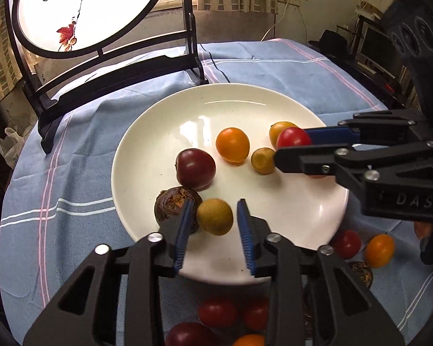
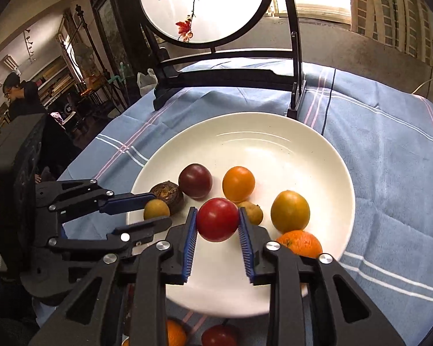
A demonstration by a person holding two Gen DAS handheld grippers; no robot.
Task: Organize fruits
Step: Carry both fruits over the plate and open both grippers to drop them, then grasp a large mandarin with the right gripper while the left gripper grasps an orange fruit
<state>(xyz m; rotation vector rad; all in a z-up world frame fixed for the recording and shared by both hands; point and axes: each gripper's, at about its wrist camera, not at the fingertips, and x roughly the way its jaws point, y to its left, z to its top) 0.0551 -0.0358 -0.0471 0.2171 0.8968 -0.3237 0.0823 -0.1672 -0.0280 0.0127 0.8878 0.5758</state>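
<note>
A white plate [image 1: 245,106] [image 2: 303,144] lies on the blue cloth and holds several fruits: a dark red tomato [image 1: 195,168] [image 2: 195,180], an orange tomato [image 1: 232,144] [image 2: 238,183], a brown water chestnut [image 1: 173,203] [image 2: 167,193] and yellow ones. My left gripper [image 1: 213,216] [image 2: 151,209] is open around a small yellow-green fruit [image 1: 215,216] [image 2: 156,209], with a gap on its right side. My right gripper [image 2: 218,220] [image 1: 294,147] is shut on a red tomato [image 2: 218,219] [image 1: 293,137] just above the plate.
Loose red and orange tomatoes [image 1: 218,312] [image 1: 379,250] lie on the cloth [image 2: 389,173] near the plate's front edge. A black stand with a round painted screen [image 1: 95,8] [image 2: 205,5] rises behind the plate. A person [image 2: 17,92] stands far left.
</note>
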